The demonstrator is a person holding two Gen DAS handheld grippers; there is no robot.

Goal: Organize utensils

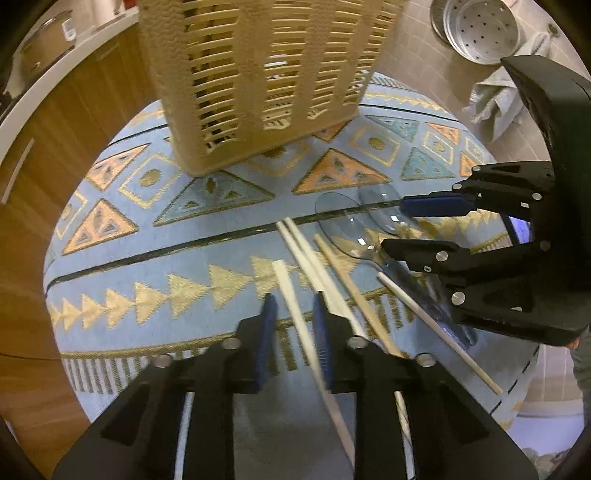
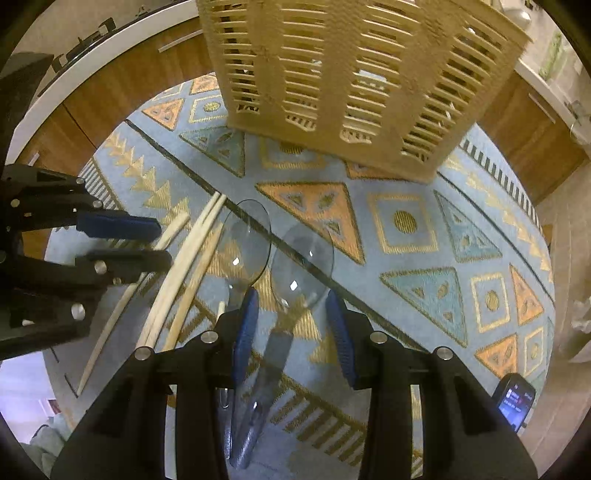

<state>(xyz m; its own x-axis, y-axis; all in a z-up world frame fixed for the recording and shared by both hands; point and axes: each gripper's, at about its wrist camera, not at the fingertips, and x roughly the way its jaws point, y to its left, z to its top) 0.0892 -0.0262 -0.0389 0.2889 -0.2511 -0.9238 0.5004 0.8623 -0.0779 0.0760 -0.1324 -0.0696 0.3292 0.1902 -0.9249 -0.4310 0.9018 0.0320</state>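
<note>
A beige slatted utensil holder (image 1: 258, 77) stands at the far side of the blue patterned mat (image 1: 147, 258); it also shows in the right wrist view (image 2: 351, 81). Several pale wooden chopsticks (image 1: 303, 258) lie on the mat, with two clear plastic spoons (image 1: 343, 225) beside them. My left gripper (image 1: 293, 317) is open, its fingers on either side of one chopstick (image 1: 295, 314). My right gripper (image 2: 291, 314) is open over the nearer clear spoon (image 2: 295, 266), its handle between the fingers. The second spoon (image 2: 247, 240) lies to its left. The chopsticks (image 2: 181, 266) lie further left.
Wooden cabinets with a white counter edge (image 1: 55, 74) curve behind the mat. A perforated metal steamer pan (image 1: 480, 29) and a grey cloth (image 1: 495, 99) lie on the tiled floor at the right. A phone (image 2: 515, 402) stands at the mat's right edge.
</note>
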